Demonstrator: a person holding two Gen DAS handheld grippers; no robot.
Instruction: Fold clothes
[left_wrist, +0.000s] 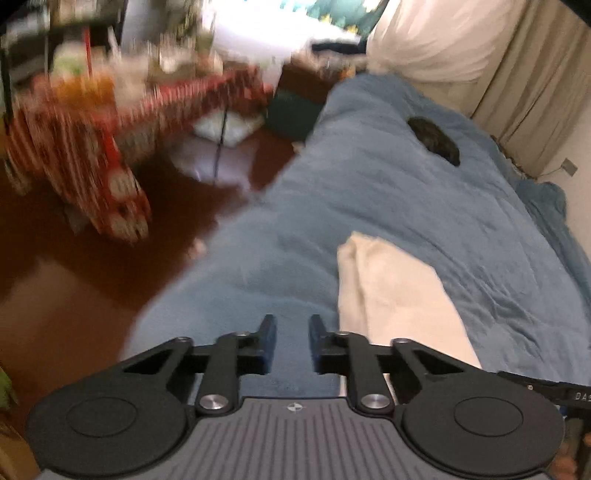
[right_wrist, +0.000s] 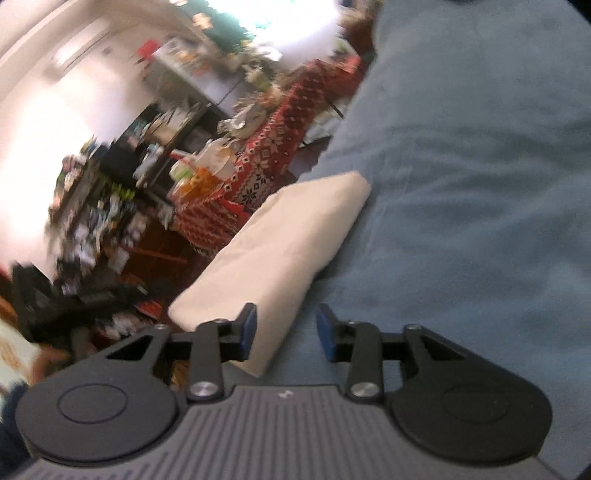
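Observation:
A cream folded cloth (left_wrist: 391, 291) lies on the blue bedspread (left_wrist: 388, 184). In the left wrist view my left gripper (left_wrist: 292, 332) is open and empty, just left of the cloth's near end. In the right wrist view the same folded cloth (right_wrist: 280, 243) lies near the edge of the bedspread (right_wrist: 461, 184). My right gripper (right_wrist: 286, 325) is open and empty, with the cloth's near corner lying between its fingers and under the left finger (right_wrist: 248, 328).
A dark small item (left_wrist: 436, 138) lies on the far part of the bed. A pillow (left_wrist: 432, 37) and curtains (left_wrist: 535, 92) are at the back right. A red patterned table (left_wrist: 92, 158) with clutter stands on the brown floor (left_wrist: 55, 295) to the left. Both views are blurred.

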